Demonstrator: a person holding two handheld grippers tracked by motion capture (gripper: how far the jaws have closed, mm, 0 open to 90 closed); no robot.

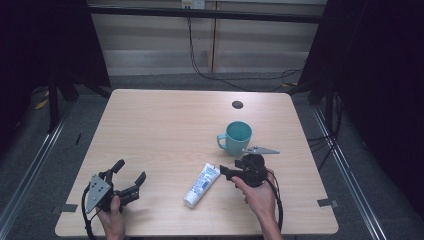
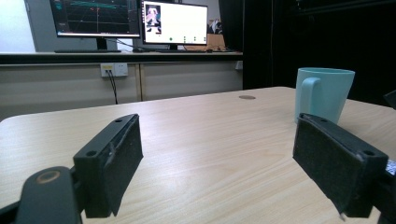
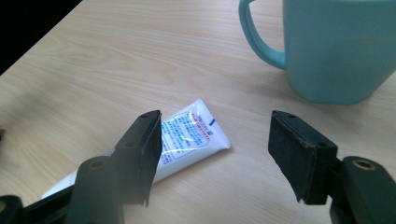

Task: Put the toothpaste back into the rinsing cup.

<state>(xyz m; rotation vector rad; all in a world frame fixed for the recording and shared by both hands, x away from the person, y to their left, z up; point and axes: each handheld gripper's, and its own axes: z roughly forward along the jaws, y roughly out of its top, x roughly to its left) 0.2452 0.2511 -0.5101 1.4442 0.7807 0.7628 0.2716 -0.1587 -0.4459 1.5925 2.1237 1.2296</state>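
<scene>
Wooden table [image 1: 165, 125] — both claws, left [image 1: 131, 175] and right [image 1: 225, 172], agape beside tube [image 1: 202, 185].

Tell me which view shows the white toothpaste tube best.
The high view: the whole white plastic tube lies there, cap to crimp. The right gripper view shows its crimped end and blue print, partly behind a jaw.

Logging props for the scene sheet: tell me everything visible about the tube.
The tube is a white squeeze tube with blue print and a touch of red, looks like soft plastic. It lies flat on the table, aslant: white cap toward the person, flat crimped end toward the mug, apart from it. The right gripper is open just above the crimped end, not touching it. Its text is too small to read.
</scene>
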